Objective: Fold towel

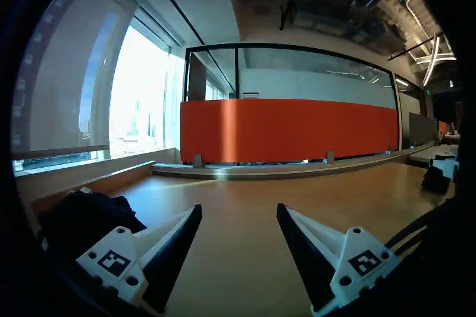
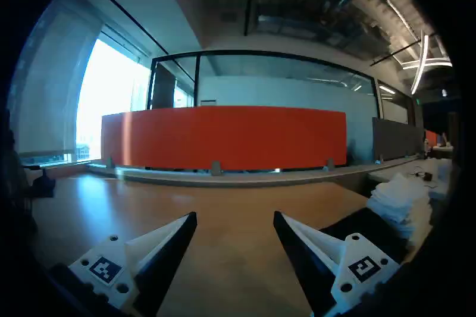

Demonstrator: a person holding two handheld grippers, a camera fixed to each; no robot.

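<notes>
My left gripper (image 1: 239, 210) hovers low over a wooden table (image 1: 250, 198), its jaws open with bare wood between them. My right gripper (image 2: 235, 216) is open too, above the same table (image 2: 238, 204), and holds nothing. A stack of folded white towels (image 2: 403, 201) sits at the table's right edge in the right gripper view, with a dark flat object (image 2: 372, 225) in front of it beside my right finger (image 2: 309, 254). A dark crumpled cloth or bag (image 1: 83, 219) lies left of my left finger (image 1: 160, 245) in the left gripper view.
An orange partition (image 1: 285, 129) with glass above it stands along the table's far edge. Bright windows (image 1: 137, 97) run down the left side. A black object (image 1: 435, 180) and white items (image 1: 446, 165) lie at the far right of the left gripper view.
</notes>
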